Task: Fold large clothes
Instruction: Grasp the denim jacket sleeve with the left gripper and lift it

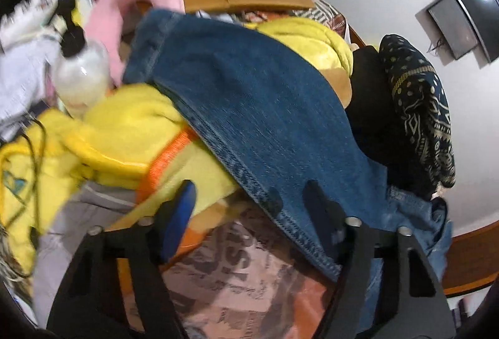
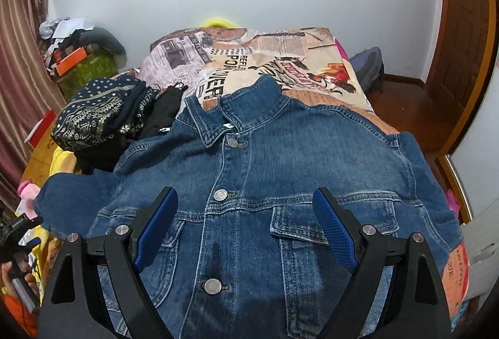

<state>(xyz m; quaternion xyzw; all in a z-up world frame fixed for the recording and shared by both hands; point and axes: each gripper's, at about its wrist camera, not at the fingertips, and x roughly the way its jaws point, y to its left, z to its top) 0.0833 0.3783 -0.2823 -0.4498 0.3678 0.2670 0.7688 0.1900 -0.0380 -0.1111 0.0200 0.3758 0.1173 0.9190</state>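
The right gripper (image 2: 244, 208) hovers agape over the jacket (image 2: 265, 183), spread buttoned on the bed (image 2: 312, 58), 3 buttons showing. The left gripper (image 1: 249, 198) straddles its sleeve (image 1: 249, 95) hem, pads apart. The sheet's print reads partly "POWER". The left view is blurred.

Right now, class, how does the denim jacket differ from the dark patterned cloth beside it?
The denim jacket lies spread flat, front up and buttoned; the dark patterned cloth sits bunched in a heap. The jacket is plain blue; the cloth is navy with a pale print. The jacket covers far more of the bed. Both rest on the bed.
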